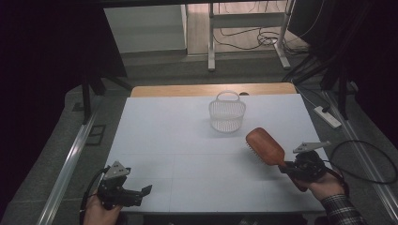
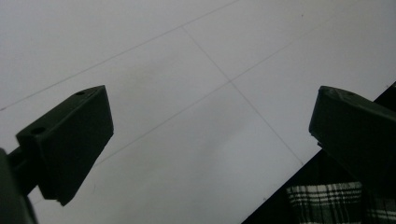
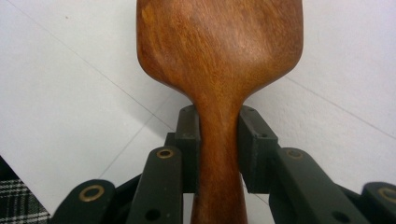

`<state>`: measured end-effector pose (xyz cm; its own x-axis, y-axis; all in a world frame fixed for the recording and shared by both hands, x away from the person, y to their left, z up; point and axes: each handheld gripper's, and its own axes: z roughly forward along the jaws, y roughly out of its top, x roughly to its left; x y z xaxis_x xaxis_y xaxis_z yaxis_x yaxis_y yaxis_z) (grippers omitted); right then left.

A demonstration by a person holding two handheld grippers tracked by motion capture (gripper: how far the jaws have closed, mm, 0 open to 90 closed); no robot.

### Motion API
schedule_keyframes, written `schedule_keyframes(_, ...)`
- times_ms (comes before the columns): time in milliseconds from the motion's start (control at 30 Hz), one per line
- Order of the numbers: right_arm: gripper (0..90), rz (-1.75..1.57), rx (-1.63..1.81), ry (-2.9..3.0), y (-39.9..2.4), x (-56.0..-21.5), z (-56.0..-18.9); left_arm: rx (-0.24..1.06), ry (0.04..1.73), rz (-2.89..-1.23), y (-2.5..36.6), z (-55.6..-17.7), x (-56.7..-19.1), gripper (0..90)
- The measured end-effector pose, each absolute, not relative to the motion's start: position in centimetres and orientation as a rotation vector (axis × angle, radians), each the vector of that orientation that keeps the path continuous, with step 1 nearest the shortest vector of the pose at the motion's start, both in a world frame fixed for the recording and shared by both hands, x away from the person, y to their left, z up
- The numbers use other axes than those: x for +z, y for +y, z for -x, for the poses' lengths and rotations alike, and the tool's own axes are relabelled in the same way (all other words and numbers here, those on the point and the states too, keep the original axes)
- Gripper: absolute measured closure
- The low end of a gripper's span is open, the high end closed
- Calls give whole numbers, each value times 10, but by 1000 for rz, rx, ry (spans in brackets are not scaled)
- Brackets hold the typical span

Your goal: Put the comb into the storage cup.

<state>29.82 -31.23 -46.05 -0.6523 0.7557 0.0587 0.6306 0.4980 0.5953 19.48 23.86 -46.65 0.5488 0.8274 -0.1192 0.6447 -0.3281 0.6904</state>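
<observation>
Two grippers are in my hands, and the step in hand looks like the carry: my right gripper is clamped on the neck of the wooden hairbrush, lifted above the white table, head toward eleven o'clock. My left gripper idles at seven o'clock, jaws wide and empty. Next, I judge, I must swing the brush toward the white basket at twelve o'clock and line it over the rim.

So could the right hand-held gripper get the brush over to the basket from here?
Probably yes. The right hand-held gripper is shut on the brush handle, and bare table lies between it and the basket; nothing stands in the way.
</observation>
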Motion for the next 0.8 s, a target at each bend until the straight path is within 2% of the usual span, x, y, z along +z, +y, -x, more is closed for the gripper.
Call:
schedule_keyframes(200, 718, -1174, 906, 2518, -311, -457, -296, 376, 1139, -2104, 236, -199, -465, 4)
schedule_keyframes(800, 718, -1129, 974, 2488, -303, -449, -291, 289, 1077, -2028, 220, -219, -458, 0)
